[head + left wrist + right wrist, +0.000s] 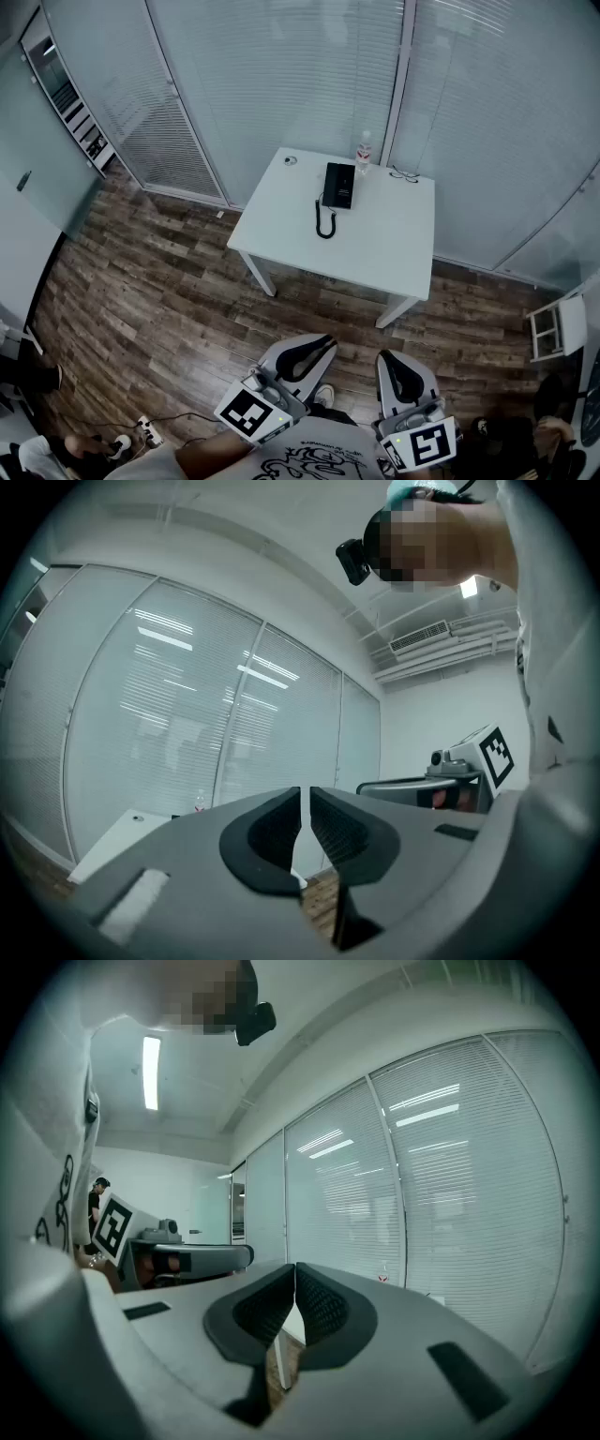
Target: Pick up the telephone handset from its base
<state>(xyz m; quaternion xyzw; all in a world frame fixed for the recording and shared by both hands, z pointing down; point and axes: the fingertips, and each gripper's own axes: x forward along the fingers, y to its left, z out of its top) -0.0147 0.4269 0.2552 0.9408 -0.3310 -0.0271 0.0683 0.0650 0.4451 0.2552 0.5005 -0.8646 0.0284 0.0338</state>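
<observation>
Left claw (319,345) and right claw (392,361) are both clenched and empty, well short of the counter (394,244). Handset (332,185) sits on its base at the counter's 12 o'clock, so I'd open up before reaching and grab it mid-length.

Both grippers sit low in the head view and side by side. The left gripper (314,345) is at about 6 o'clock, with its tips aimed toward 1 o'clock. The right gripper (392,366) is at about 5 o'clock, aimed toward 12. Each is held level, its jaws pressed together with nothing between them. The left forearm (208,454) shows at 7 o'clock.
</observation>
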